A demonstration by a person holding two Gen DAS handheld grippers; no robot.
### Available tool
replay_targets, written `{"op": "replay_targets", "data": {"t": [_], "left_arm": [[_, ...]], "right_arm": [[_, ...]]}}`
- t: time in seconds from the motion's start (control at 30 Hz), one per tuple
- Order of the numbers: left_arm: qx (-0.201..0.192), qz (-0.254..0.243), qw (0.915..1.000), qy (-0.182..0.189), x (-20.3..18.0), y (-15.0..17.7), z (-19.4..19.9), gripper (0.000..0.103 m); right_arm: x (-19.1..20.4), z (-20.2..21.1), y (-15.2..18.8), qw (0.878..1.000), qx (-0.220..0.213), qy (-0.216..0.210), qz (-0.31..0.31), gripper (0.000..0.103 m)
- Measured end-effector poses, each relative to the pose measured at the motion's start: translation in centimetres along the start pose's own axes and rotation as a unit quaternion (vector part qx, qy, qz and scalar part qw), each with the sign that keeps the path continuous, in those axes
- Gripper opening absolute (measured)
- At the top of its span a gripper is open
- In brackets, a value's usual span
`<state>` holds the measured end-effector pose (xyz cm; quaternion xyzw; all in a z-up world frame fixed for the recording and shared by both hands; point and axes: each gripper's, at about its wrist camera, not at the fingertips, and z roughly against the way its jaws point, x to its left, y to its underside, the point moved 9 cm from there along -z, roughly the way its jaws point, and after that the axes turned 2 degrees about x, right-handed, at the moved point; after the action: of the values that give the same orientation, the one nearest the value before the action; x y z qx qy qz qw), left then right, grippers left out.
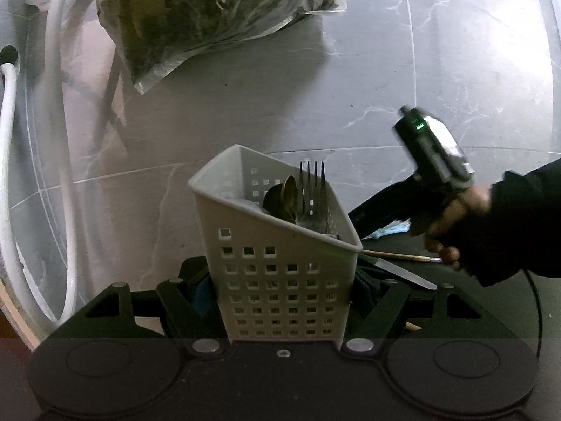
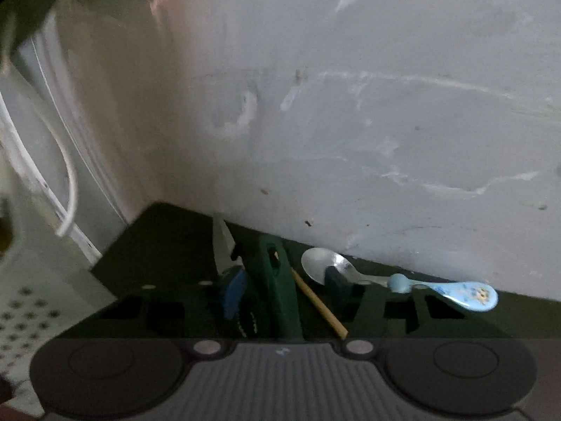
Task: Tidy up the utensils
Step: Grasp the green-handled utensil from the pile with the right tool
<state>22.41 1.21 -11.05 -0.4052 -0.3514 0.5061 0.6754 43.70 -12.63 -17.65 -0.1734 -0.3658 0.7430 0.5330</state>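
Left gripper (image 1: 280, 301) clamps the white perforated caddy (image 1: 277, 280), pads pressed on both its sides. Caddy is upright, slightly tilted, and holds a fork (image 1: 313, 189), tines up, plus a dark spoon (image 1: 282, 198).

Right gripper (image 2: 285, 291) points down at a dark mat (image 2: 157, 238) on a grey marble floor (image 2: 385, 105). Its jaws stand partly apart around a green handle (image 2: 277, 287), beside a knife blade (image 2: 221, 245); contact can't be made out, frame blurred. Chopstick (image 2: 319, 305) lies just right of the handle. Metal spoon (image 2: 324, 265) and blue patterned spoon (image 2: 455, 293) lie further right on the mat. A sleeved hand (image 1: 452, 224) holds the right gripper.
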Motion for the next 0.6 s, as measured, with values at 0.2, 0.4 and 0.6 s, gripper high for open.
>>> {"op": "replay_targets", "data": {"t": [0.2,0.4,0.6], "left_arm": [[-0.001,0.001,1.0,-0.001,-0.1,0.0,0.1,0.077],[0.002,0.0,1.0,0.005,-0.1,0.2,-0.1,0.077],[0.0,-0.002,0.9998,0.019,0.4,0.2,-0.3,0.076]], "right_arm": [[0.3,-1.4,0.3,0.999,0.021,0.022,0.019,0.022],[0.3,2.2,0.3,1.0,-0.019,0.024,-0.001,0.022],[0.2,10.5,0.5,0.99,-0.132,0.01,-0.039,0.022]]}}
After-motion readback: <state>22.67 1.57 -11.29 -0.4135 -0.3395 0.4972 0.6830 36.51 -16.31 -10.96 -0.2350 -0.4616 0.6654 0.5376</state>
